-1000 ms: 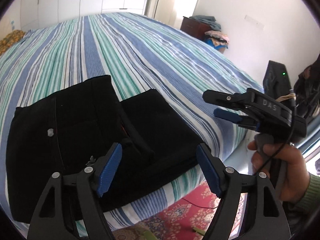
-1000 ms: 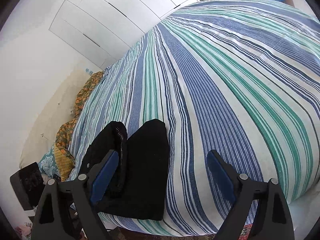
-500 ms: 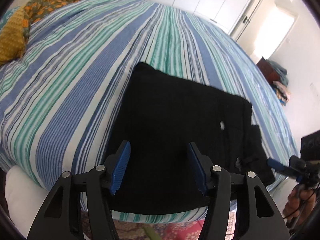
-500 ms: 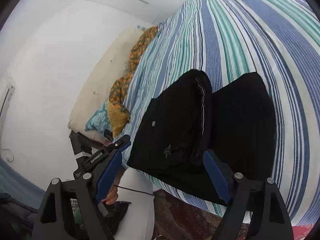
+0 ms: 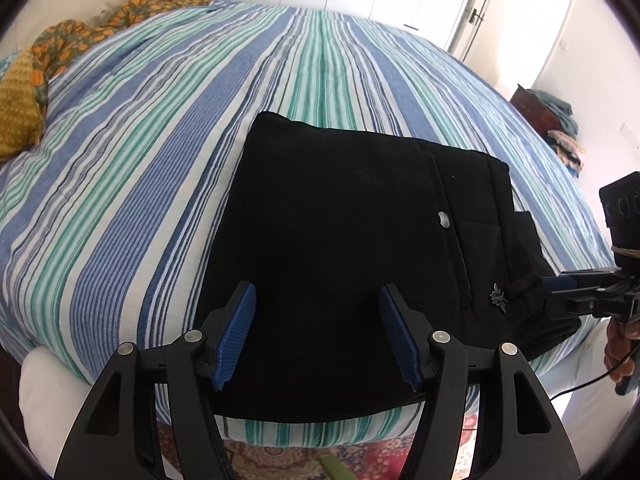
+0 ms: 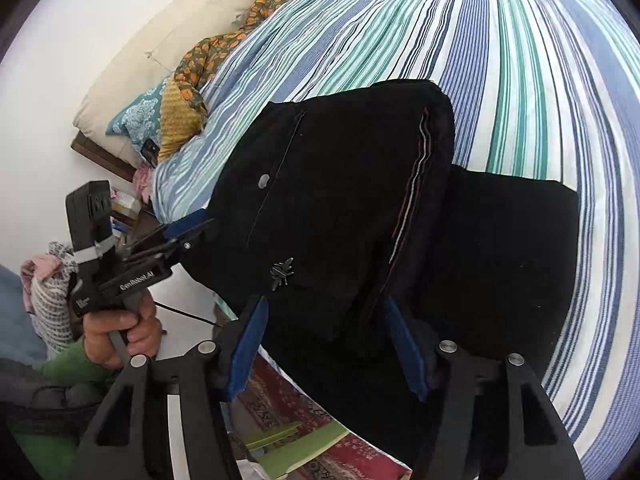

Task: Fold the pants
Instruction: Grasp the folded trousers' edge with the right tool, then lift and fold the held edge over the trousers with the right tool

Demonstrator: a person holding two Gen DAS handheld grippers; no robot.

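Black pants (image 5: 344, 240) lie folded into a thick rectangle at the near edge of the striped bed (image 5: 168, 128); a small white button and a metal emblem show on the top layer. My left gripper (image 5: 316, 336) is open, its blue pads either side of the near edge of the pants. My right gripper (image 6: 328, 344) is open over the right end of the pants (image 6: 340, 216), where the folded top layer meets a lower layer. Each gripper shows in the other's view: the right one (image 5: 560, 284) and the left one (image 6: 188, 228).
An orange patterned cloth (image 5: 60, 52) and pillows (image 6: 132, 84) lie at the head of the bed. White wardrobes and a door (image 5: 532, 20) stand beyond. A red patterned rug (image 6: 288, 404) covers the floor below the bed edge. A cabinet with clothes (image 5: 552, 120) is at right.
Both grippers have swung from wide views of the bed to close over the pants' near edge. Their jaws have narrowed somewhat but stay open.
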